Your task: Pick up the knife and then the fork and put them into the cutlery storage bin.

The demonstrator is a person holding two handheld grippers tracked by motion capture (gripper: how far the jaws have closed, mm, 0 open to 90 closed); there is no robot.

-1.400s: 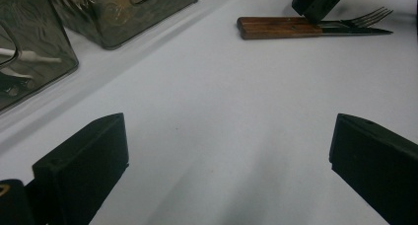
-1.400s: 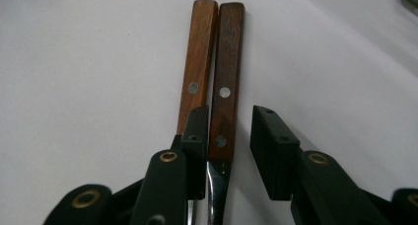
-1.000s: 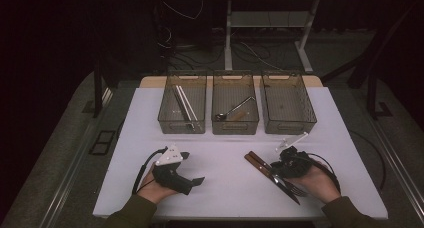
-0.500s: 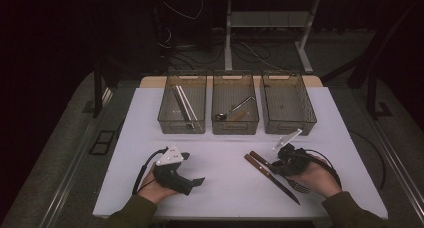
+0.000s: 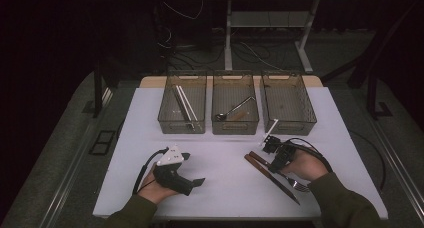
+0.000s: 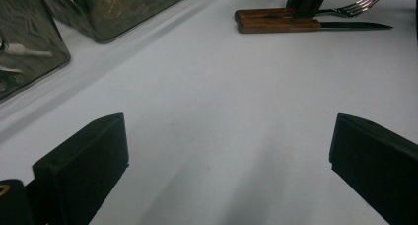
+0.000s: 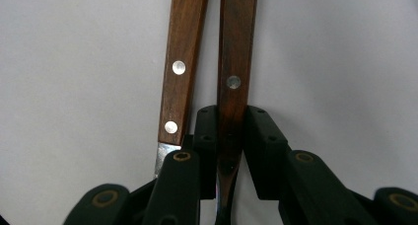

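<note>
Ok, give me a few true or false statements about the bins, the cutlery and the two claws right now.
1. The right claw grips the fork by its wooden handle. True.
2. The left claw holds the knife. False: it is open, holding nothing.
3. The middle bin holds a spoon. True.
4. The right bin holds chopsticks. False: the chopsticks lie in the left bin.

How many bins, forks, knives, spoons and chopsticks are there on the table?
Bins: 3 (left, middle, right)
Fork: 1
Knife: 1
Spoon: 1
White chopsticks: 2
Total: 8
</note>
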